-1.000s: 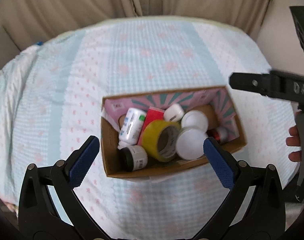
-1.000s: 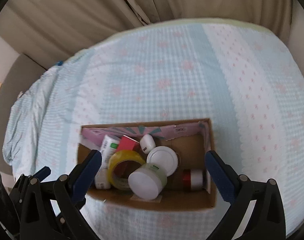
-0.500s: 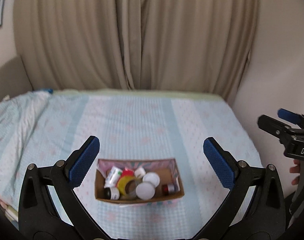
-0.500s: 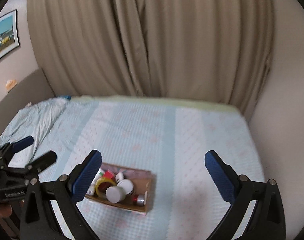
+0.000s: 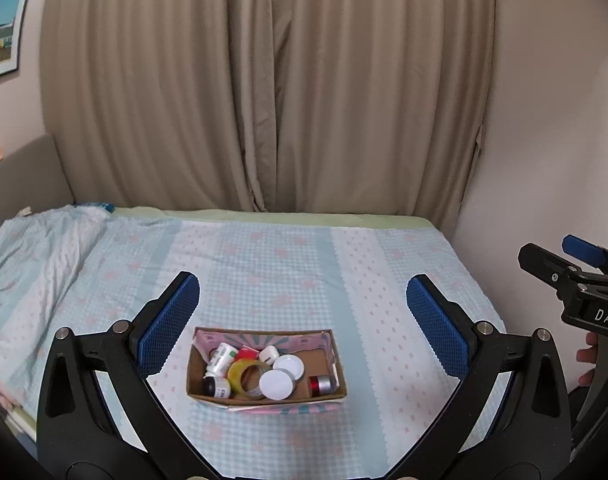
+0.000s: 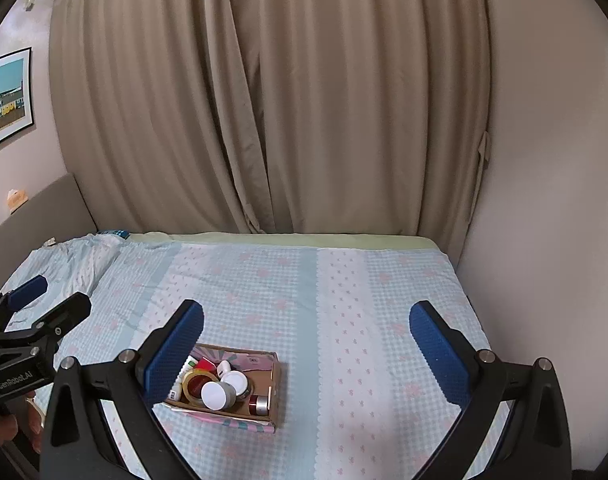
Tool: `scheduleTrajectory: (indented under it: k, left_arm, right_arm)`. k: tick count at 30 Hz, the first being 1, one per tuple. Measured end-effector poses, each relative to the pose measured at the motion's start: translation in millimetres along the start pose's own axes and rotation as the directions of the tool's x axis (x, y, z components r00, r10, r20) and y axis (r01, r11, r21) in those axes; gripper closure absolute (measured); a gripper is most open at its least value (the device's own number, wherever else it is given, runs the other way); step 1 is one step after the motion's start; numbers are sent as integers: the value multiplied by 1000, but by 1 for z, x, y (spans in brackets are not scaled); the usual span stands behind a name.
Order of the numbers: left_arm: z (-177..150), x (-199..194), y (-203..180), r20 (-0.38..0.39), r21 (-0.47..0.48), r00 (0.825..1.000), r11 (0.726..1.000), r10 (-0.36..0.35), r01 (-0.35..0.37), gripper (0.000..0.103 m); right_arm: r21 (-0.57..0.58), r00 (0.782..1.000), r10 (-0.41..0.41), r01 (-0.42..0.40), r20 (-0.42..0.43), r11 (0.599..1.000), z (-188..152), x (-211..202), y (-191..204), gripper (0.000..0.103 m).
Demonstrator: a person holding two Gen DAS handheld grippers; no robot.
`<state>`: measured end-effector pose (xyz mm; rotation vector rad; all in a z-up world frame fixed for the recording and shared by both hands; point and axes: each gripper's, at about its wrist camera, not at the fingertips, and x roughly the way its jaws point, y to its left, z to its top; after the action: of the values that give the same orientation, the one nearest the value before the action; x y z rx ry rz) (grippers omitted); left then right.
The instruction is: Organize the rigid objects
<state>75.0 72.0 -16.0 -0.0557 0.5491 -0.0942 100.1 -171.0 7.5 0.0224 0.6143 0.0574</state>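
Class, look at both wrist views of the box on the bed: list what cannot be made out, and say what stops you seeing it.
- Labels on the white bottle and the small jars: too small in both views.
- Left end of the cardboard box: hidden in the right wrist view behind the right tongs' blue pad.
- What lies under the yellow tape roll and white lids: covered.
- The person's hand: cut off by the left wrist view's edge.
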Motion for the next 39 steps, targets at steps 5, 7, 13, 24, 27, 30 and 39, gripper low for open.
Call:
scheduleTrajectory:
  k: [5, 7, 13, 24, 27, 30, 39]
  left_arm:
    - [-2, -7, -6, 13, 17, 1000, 1000, 8, -8, 0]
    - [-2, -9, -7, 16, 24, 1000, 1000, 12, -13, 0]
    - [-3, -11, -9, 23, 33, 1000, 999, 18, -19, 0]
    - [-4, -12, -7, 22, 34, 999, 999, 27, -28, 0]
    - [-3, -11, -8, 24, 43, 999, 998, 35, -36, 0]
    - [-1, -11, -8, 26, 48, 999, 998, 36, -37, 0]
    - [-1, -8, -5, 26, 46, 999, 998, 34, -35, 0]
  right_arm:
    - [-5, 1000, -11, 11, 4, 1000, -2, -8, 0, 1]
    - [-4, 1000, -11, 11, 5, 1000, -2, -10, -1, 1]
    - [-5, 1000, -12, 12, 6, 1000, -2, -13, -1, 1]
    - [-1, 1000, -16, 16, -7, 1000, 0, -12, 0, 1]
    - [-2, 1000, -19, 19, -8, 1000, 0, -11, 1, 1]
    - [0, 1000, -19, 19, -8, 1000, 0, -11, 1, 1]
    - [-1, 1000, -27, 27, -5, 1000, 1, -10, 1, 1]
